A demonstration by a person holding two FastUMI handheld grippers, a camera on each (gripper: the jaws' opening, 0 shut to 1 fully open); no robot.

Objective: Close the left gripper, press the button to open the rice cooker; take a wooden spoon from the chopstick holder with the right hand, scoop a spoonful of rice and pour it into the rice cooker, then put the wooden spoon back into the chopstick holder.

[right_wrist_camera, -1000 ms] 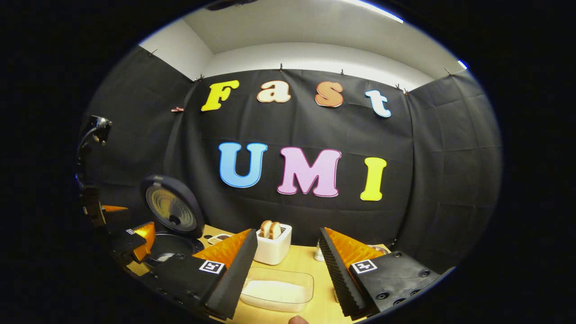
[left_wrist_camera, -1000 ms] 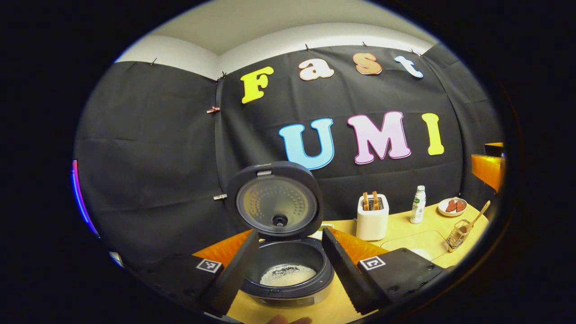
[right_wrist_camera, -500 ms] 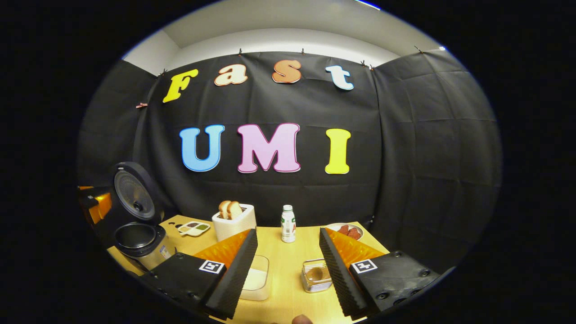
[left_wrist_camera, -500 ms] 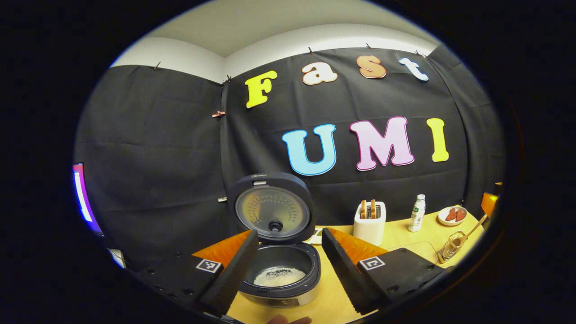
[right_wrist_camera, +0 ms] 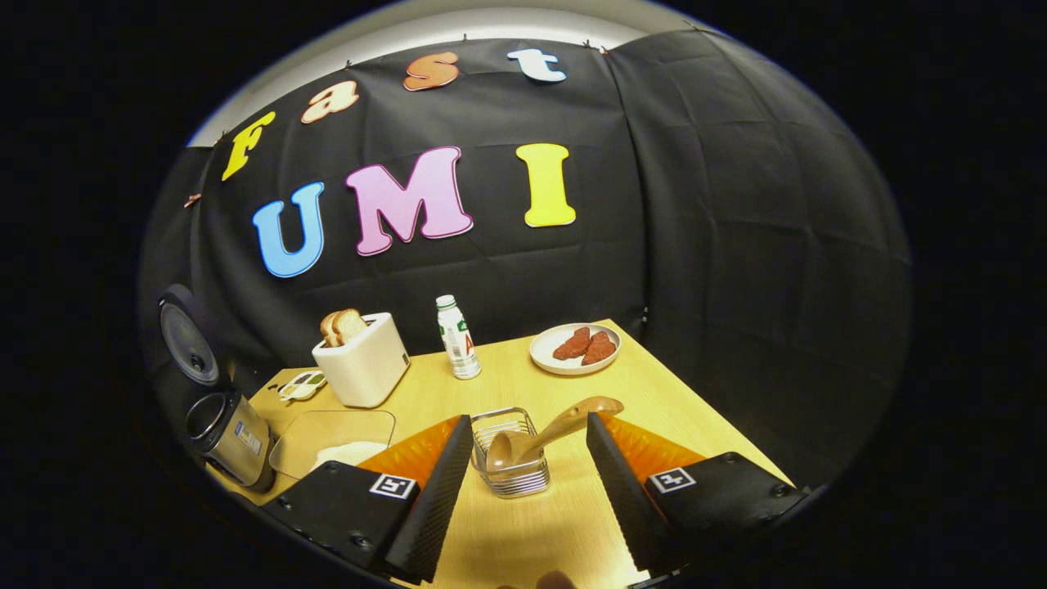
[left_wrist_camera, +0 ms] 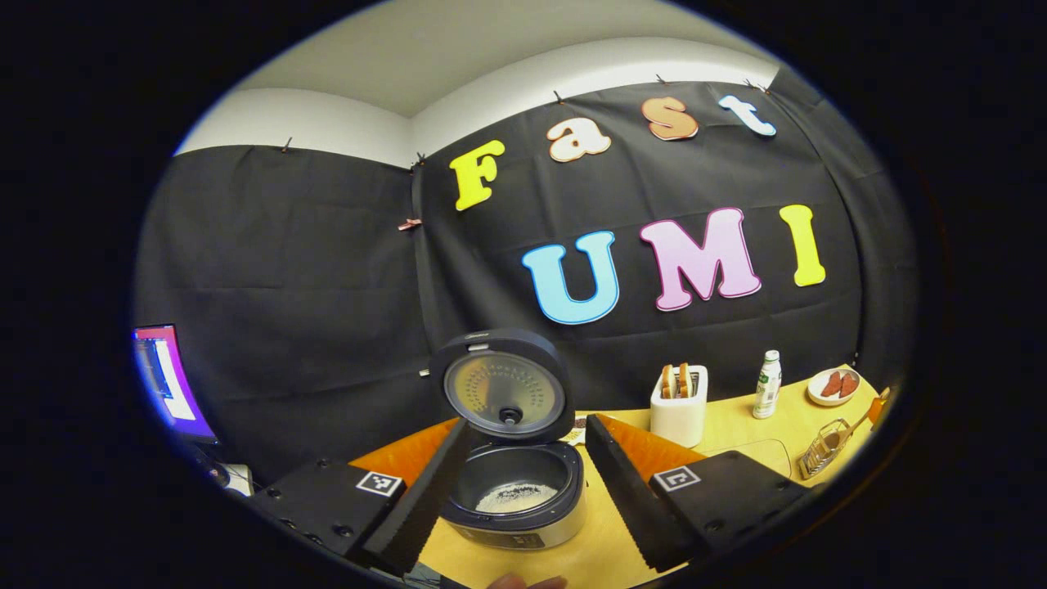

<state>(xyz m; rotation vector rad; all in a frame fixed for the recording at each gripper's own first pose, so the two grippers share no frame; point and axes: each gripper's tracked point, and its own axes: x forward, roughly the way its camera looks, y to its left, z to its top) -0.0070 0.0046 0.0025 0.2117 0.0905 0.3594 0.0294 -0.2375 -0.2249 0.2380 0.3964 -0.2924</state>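
The rice cooker [left_wrist_camera: 515, 491] stands with its lid [left_wrist_camera: 503, 393] raised and some rice in the pot. My left gripper [left_wrist_camera: 523, 483] is open, its fingers either side of the cooker and short of it. In the right gripper view the cooker [right_wrist_camera: 229, 433] is at the far left. A wire chopstick holder [right_wrist_camera: 511, 454] holds the wooden spoon [right_wrist_camera: 556, 425], bowl down, handle leaning right. My right gripper [right_wrist_camera: 527, 474] is open, with the holder just ahead between its fingers. A clear tray of rice [right_wrist_camera: 335, 442] lies left of the holder.
A white toaster [right_wrist_camera: 364, 360] with bread, a small bottle [right_wrist_camera: 458, 339] and a plate of red food [right_wrist_camera: 577, 348] stand toward the back of the yellow table [right_wrist_camera: 654, 409]. A small sauce dish [right_wrist_camera: 298, 384] lies near the cooker. A lit screen [left_wrist_camera: 168, 380] is at far left.
The right gripper swung right and tipped down, bringing the holder and spoon between its fingers. The left gripper drew back from the open cooker. Both stayed open.
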